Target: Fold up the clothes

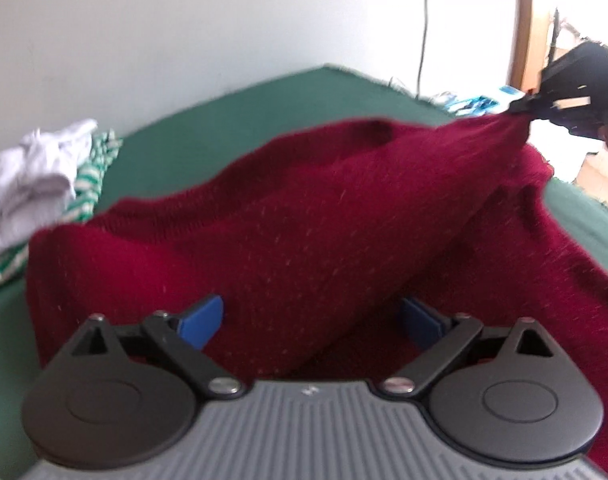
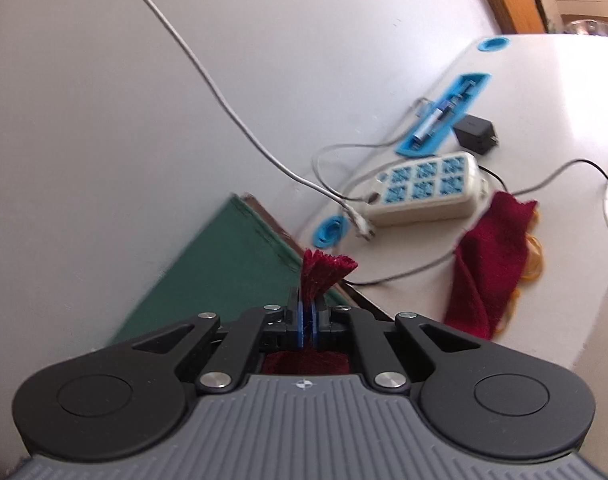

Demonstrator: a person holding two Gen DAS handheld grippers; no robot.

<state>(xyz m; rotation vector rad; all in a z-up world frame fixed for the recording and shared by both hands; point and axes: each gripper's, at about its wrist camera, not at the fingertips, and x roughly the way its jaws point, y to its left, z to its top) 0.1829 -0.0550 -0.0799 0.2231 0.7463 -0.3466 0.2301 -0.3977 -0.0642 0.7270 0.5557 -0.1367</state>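
A dark red knitted sweater [image 1: 296, 216] lies bunched on the green table cover [image 1: 240, 112]. My left gripper [image 1: 311, 320] is open, its blue pads [image 1: 202, 322] spread either side of a raised fold of the sweater without pinching it. My right gripper [image 1: 523, 106] appears at the upper right of the left wrist view, lifting a corner of the sweater so the cloth stretches up to it. In the right wrist view that gripper [image 2: 307, 316] is shut on a tuft of the red knit [image 2: 323, 268], and part of the sweater [image 2: 487, 264] hangs to the right.
A white garment [image 1: 32, 176] and a green-striped one [image 1: 92, 168] are piled at the left on the green cover. Past the cover's edge [image 2: 240, 264], a white surface holds a power strip [image 2: 423, 188], a black adapter [image 2: 475, 132], a blue tray [image 2: 443, 120] and loose cables [image 2: 208, 76]. A white wall stands behind.
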